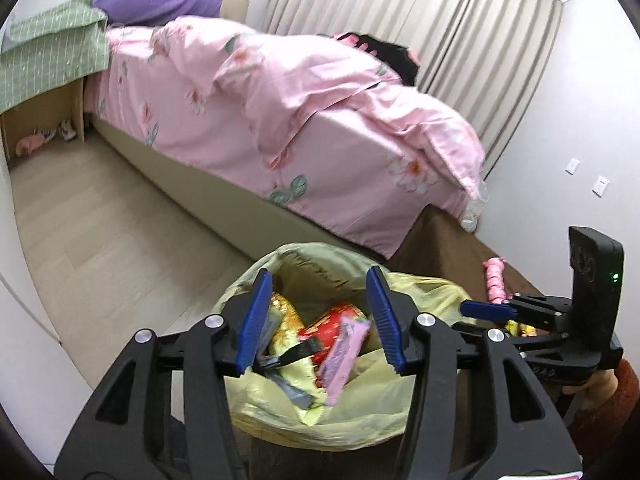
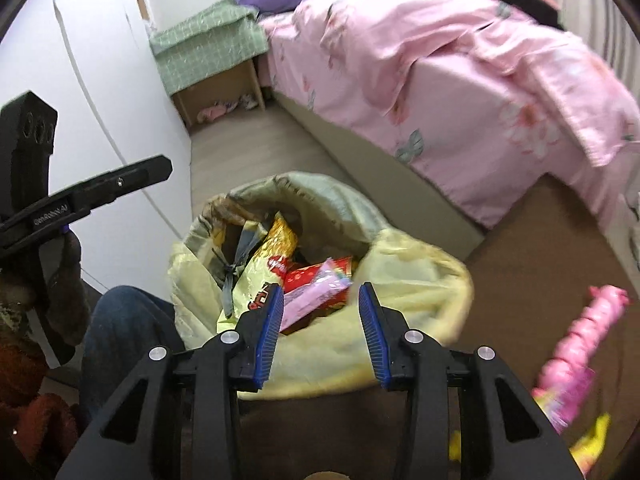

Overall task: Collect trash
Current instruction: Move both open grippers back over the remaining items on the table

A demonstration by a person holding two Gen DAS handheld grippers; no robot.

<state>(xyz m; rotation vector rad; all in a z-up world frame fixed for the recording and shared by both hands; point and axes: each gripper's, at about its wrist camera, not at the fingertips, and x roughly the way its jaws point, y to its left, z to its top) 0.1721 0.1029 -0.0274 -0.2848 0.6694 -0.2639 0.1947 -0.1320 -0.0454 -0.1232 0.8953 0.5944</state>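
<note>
Fingers (image 1: 252, 320) of both grippers parted, gripping nothing, above yellow trash bag (image 2: 420, 280). Wrappers (image 2: 312, 284) already bagged; pink packet (image 2: 576, 356) left on brown floor (image 2: 540, 240).

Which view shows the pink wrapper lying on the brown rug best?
The right wrist view: the pink wrapper lies large at the right, nearly its whole length visible though blurred. The left wrist view shows only its small upper end, the rest hidden behind the right gripper.
</note>
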